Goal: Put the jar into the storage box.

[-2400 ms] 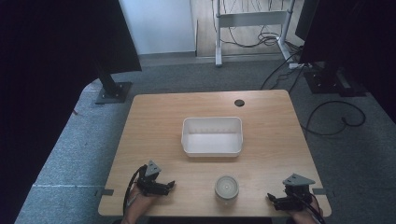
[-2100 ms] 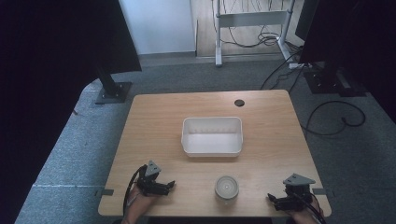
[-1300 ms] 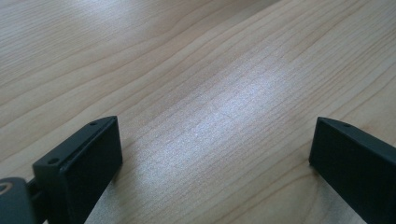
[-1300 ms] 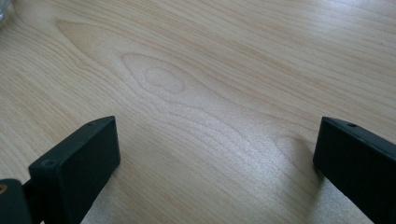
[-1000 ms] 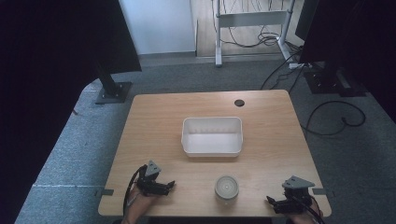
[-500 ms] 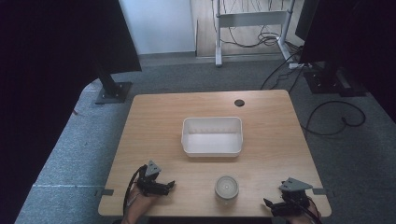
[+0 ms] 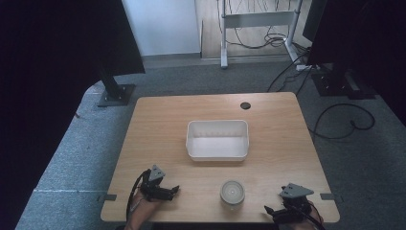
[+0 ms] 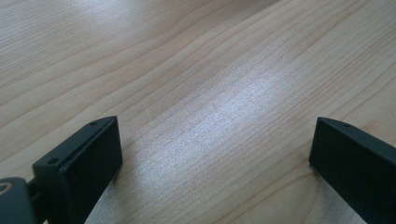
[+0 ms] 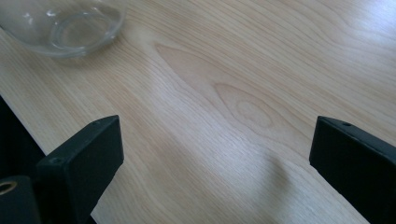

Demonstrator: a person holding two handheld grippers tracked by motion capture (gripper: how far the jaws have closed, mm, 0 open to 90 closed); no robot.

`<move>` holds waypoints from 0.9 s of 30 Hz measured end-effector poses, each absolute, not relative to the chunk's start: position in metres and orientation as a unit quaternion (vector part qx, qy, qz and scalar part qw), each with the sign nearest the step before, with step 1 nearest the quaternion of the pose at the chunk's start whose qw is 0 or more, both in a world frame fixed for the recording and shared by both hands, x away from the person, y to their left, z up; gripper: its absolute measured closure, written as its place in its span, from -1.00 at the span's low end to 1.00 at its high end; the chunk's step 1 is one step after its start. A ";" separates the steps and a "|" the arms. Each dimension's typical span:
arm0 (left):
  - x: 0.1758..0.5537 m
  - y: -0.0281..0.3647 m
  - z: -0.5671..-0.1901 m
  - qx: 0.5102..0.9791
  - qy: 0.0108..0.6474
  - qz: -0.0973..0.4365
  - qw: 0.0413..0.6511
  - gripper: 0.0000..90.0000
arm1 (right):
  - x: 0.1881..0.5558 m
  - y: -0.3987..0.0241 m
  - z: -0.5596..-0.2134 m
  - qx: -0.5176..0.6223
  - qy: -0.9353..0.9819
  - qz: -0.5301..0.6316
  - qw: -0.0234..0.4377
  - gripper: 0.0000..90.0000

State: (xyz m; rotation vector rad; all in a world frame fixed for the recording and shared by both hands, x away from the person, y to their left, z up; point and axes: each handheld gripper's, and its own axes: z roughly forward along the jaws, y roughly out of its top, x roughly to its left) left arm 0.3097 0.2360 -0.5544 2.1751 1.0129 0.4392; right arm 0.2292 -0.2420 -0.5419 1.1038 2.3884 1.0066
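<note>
The right gripper (image 7: 274, 211) sits at the table's near edge, about five o'clock on the tabletop, its jaws spread wide with nothing between them but bare wood; in the right gripper view the same gripper (image 9: 212, 154) has a clear glass jar (image 9: 60, 23) off at its eleven o'clock, apart from both jaws; from above, the jar (image 7: 232, 192) stands upright near the front edge, at about nine o'clock from the right gripper and between the two tools; the left gripper (image 7: 172, 190) rests at seven o'clock on the table (image 7: 158, 129), jaws likewise released and empty, pointing toward three o'clock; its own view shows the left gripper (image 8: 212, 149) over plain wood grain; a white tub (image 7: 218, 152) sits mid-table, at twelve o'clock from the jar, well apart from it.
</note>
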 end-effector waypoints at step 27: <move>0.310 0.236 -0.554 0.837 0.390 0.169 0.344 -0.95 | 0.232 -0.204 -0.533 0.327 0.853 0.382 0.137 -0.94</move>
